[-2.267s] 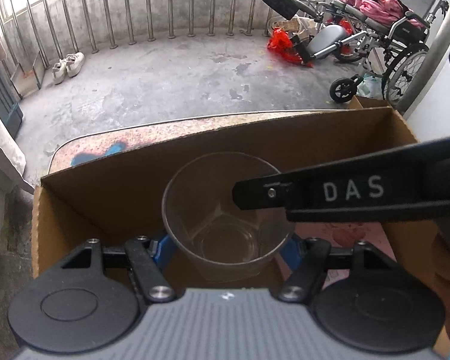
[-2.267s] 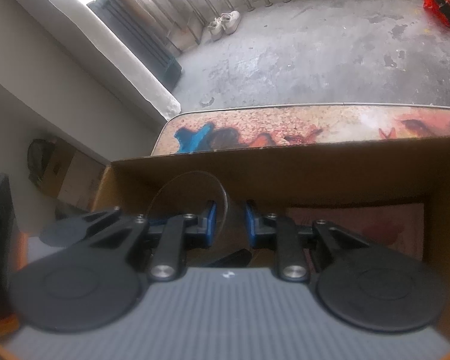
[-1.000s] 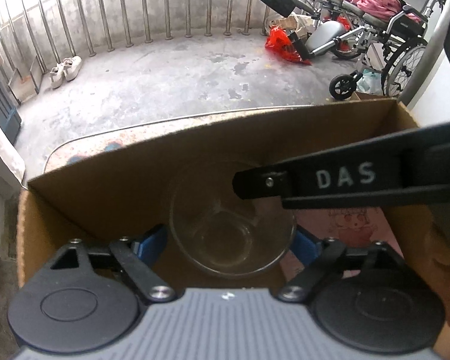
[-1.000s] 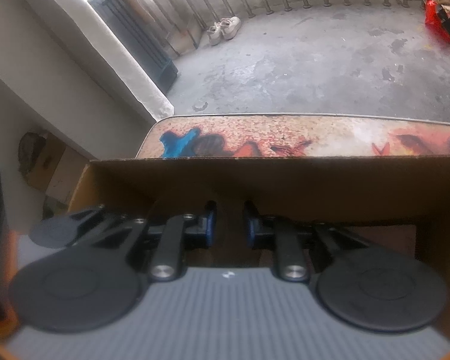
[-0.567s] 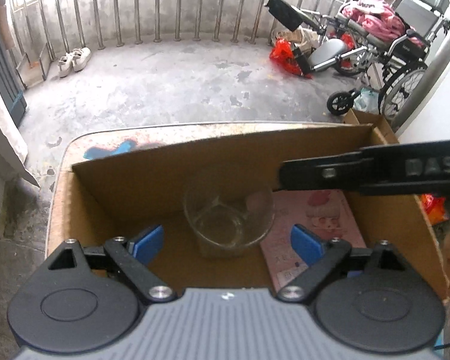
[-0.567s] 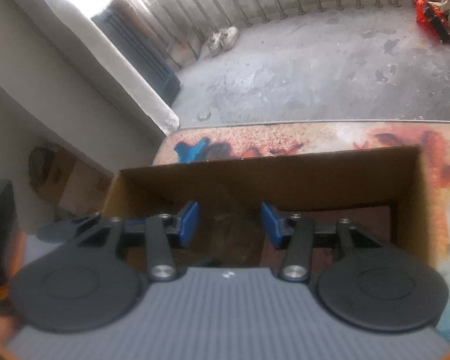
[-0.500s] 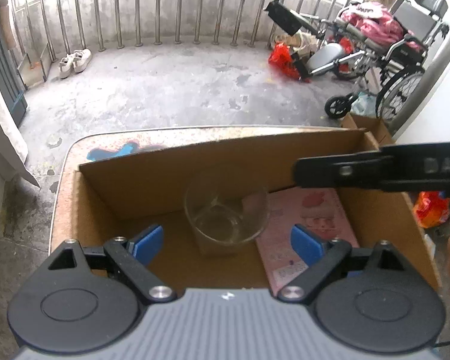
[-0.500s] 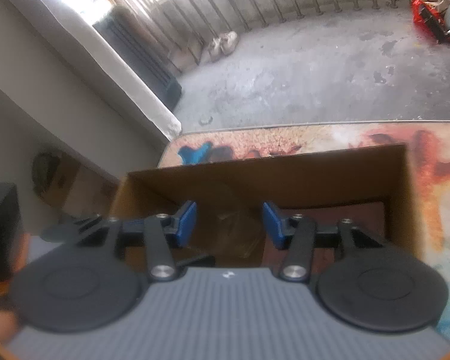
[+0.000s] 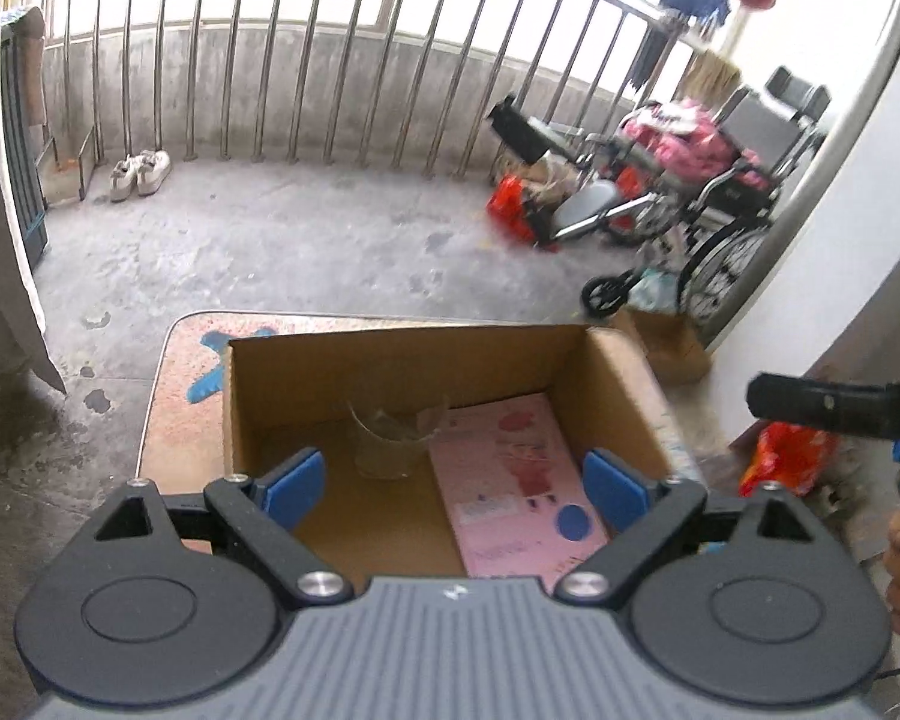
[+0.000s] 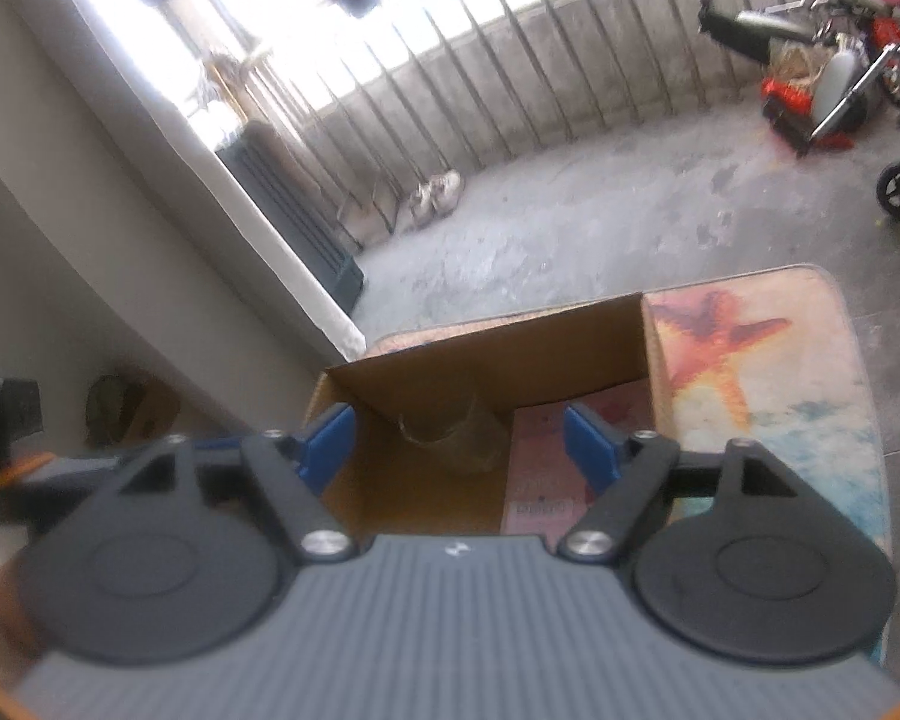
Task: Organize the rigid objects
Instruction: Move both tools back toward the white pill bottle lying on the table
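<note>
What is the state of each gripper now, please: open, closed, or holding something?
Left gripper: open, holding nothing; the glass stands free in the box.
Right gripper: jaws opening, nothing held between them.

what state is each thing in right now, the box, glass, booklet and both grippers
brown cardboard box: open-topped, sitting on the patterned table
clear drinking glass: upright inside the box, released
pink printed booklet: flat on the box floor, beside the glass
left gripper: open, holding nothing
right gripper: jaws opening, empty
</note>
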